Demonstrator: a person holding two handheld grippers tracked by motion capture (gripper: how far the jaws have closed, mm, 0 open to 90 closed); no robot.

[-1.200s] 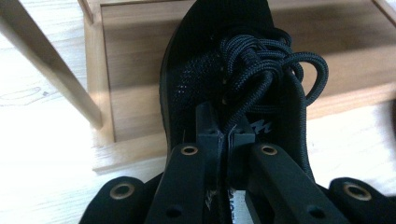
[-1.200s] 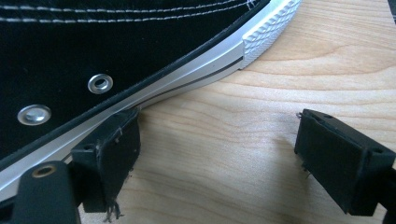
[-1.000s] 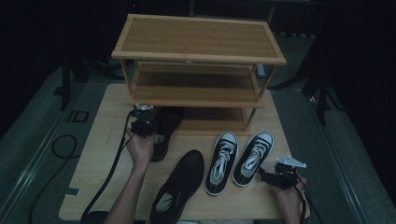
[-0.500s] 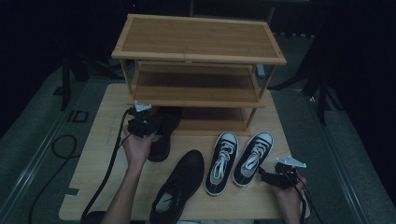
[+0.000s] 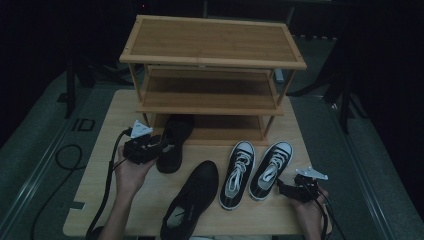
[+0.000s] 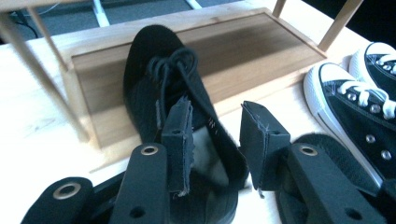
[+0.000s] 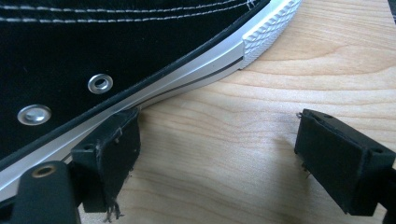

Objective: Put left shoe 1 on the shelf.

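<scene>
On the pale wooden table (image 5: 100,195), the left tool (image 6: 215,140) has just been opening, gripping nothing; ahead, the soft black shoe (image 6: 175,112) is offering its stiffer heel collar.

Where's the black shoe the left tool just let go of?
In the high view the black shoe sits left of centre, toe on the rack's bottom shelf, heel beside the open left tool.

A: What is counted on the table (image 5: 102,187)?
B: Four shoes: two plain black shoes (image 5: 173,142) (image 5: 192,197), two black-and-white sneakers (image 5: 237,173) (image 5: 270,169).
A: Furniture?
B: One wooden rack (image 5: 212,75), three shelves counted. Two handheld grippers (image 5: 159,146) (image 5: 282,187) are seen.
</scene>
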